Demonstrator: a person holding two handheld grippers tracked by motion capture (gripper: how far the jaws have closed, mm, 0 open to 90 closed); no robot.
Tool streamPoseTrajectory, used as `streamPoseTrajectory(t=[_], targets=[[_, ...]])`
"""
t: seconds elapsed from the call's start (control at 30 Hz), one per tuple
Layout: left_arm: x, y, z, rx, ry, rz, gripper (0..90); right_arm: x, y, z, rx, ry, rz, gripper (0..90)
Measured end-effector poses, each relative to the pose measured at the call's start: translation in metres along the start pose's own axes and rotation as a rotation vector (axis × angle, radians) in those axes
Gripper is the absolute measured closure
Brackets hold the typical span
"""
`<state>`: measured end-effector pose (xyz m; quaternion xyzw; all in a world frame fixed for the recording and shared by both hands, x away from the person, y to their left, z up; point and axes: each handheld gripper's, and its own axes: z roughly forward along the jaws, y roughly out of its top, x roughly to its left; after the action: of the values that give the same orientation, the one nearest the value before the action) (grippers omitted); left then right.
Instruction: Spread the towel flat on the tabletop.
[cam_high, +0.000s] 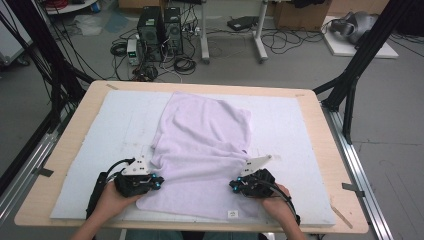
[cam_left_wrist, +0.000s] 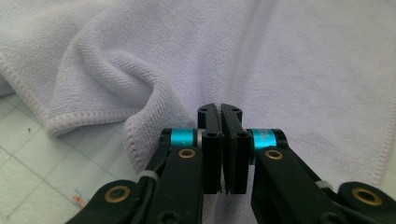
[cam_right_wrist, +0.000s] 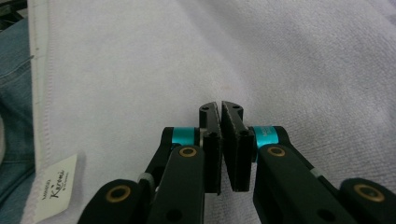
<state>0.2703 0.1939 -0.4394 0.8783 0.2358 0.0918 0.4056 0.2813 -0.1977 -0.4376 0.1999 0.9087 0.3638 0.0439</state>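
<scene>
Left gripper: jaws closed together, lower centre of the left gripper view, sitting on the lavender towel. Whether a layer of cloth is pinched between the jaws I cannot tell; no fabric shows in the gap. Right gripper: same state, jaws shut, lower centre of its view, over flat towel; a hold on cloth cannot be confirmed.

In the high view the left gripper sits at the lower left, at the towel's left edge, and the right gripper at the lower centre-right, on the near right part of the towel. The towel lies rumpled mid-frame on the white mat, which covers the wooden table.

Step, as judged: grabbing the near edge on both sides, ahead of a fold or spread. Next move calls for both hands lifting together and evenly, keeping the edge taut; a slip on one side would skew the cloth.

View differences: the left gripper view gives a folded-over hem bunched at the left and the mat's grid. The right gripper view gives the sewn label at the lower left and blue denim past the hem. The high view gives the whole layout, plus the computer towers on the floor at the top.
</scene>
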Motion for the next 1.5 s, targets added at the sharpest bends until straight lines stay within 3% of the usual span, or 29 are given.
streamPoseTrajectory(t=[0.17,0.3,0.53,0.6,0.67,0.7,0.8,0.93,0.97,1.07,1.13,1.2,1.27,1.33,1.43,1.5], targets=[[-0.015,0.003,-0.016,-0.028,0.003,-0.003,86.7,0.010,0.006,-0.012,-0.049,0.031,-0.015,86.6],[-0.029,0.007,-0.033,-0.045,0.003,0.018,86.7,0.023,0.008,-0.023,-0.065,0.049,-0.034,86.5],[-0.061,0.016,-0.072,-0.066,-0.014,0.054,86.6,0.062,0.011,-0.056,-0.088,0.082,-0.094,86.5],[-0.068,0.021,-0.082,-0.082,-0.032,0.056,86.4,0.073,0.016,-0.072,-0.114,0.090,-0.116,85.7],[-0.066,0.026,-0.086,-0.089,-0.086,0.035,82.2,0.077,0.020,-0.085,-0.141,0.099,-0.126,80.3],[-0.063,0.028,-0.086,-0.096,-0.112,0.018,74.1,0.075,0.023,-0.090,-0.155,0.092,-0.124,76.2],[-0.049,0.031,-0.072,-0.098,-0.083,0.013,60.6,0.061,0.028,-0.088,-0.146,0.037,-0.111,71.5],[-0.027,0.023,-0.039,-0.088,-0.017,0.025,58.0,0.033,0.023,-0.055,-0.087,-0.003,-0.078,66.9],[-0.021,0.020,-0.030,-0.090,-0.013,0.008,58.0,0.027,0.020,-0.046,-0.068,-0.017,-0.075,64.8],[-0.007,0.015,-0.008,-0.035,0.034,0.003,57.7,0.010,0.011,-0.021,-0.029,-0.046,-0.047,62.4],[-0.002,0.013,0.003,0.015,0.044,0.009,57.7,0.004,0.007,-0.011,-0.007,-0.050,-0.036,62.6],[0.000,0.010,0.012,0.056,0.032,0.027,62.8,0.002,0.003,0.001,0.042,-0.044,-0.039,66.1],[0.000,0.007,0.012,0.025,0.003,0.023,75.6,0.001,0.000,0.002,0.001,-0.021,-0.027,75.0],[-0.003,0.006,0.011,0.018,0.009,0.022,86.3,0.001,-0.001,0.002,-0.006,0.005,-0.024,85.5],[-0.008,0.005,0.006,0.030,0.015,0.020,87.9,0.005,0.001,0.000,0.003,0.013,-0.041,86.9],[-0.013,0.003,-0.003,0.022,0.022,0.020,88.1,0.009,0.003,-0.004,-0.018,0.024,-0.049,86.9]])
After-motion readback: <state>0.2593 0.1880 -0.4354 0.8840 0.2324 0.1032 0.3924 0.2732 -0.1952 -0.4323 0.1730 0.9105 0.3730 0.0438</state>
